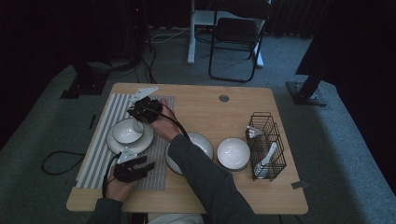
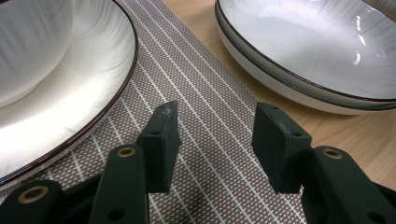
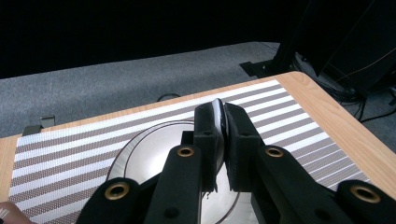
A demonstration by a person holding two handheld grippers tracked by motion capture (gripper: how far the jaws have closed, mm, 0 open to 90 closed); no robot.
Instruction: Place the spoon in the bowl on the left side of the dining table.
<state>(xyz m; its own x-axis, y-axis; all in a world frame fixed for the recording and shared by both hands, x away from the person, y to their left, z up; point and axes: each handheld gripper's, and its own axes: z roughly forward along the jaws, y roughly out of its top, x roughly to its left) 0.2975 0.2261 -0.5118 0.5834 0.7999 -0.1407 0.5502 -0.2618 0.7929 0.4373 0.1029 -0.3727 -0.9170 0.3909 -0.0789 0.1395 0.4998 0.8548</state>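
A small white bowl (image 1: 127, 132) sits on a white dark-rimmed plate (image 1: 140, 143) on the striped placemat (image 1: 100, 149). My right gripper (image 1: 139, 124) reaches across from the right and is shut on the bowl's far rim. In the right gripper view that thin rim (image 3: 218, 108) is pinched between the jaws of the right gripper (image 3: 223, 116), with the plate (image 3: 144, 151) below. My left gripper (image 1: 144, 164) rests low over the mat just in front of the plate. In the left gripper view the left gripper (image 2: 212, 126) is open with nothing between its jaws.
A deep white dish (image 1: 201, 142) lies right of the mat, partly under the right forearm, also seen as the deep dish (image 2: 322, 56). Further right are a white bowl (image 1: 233, 153) and a black wire rack (image 1: 268, 126) holding white spoons. A chair (image 1: 236, 32) stands beyond the table.
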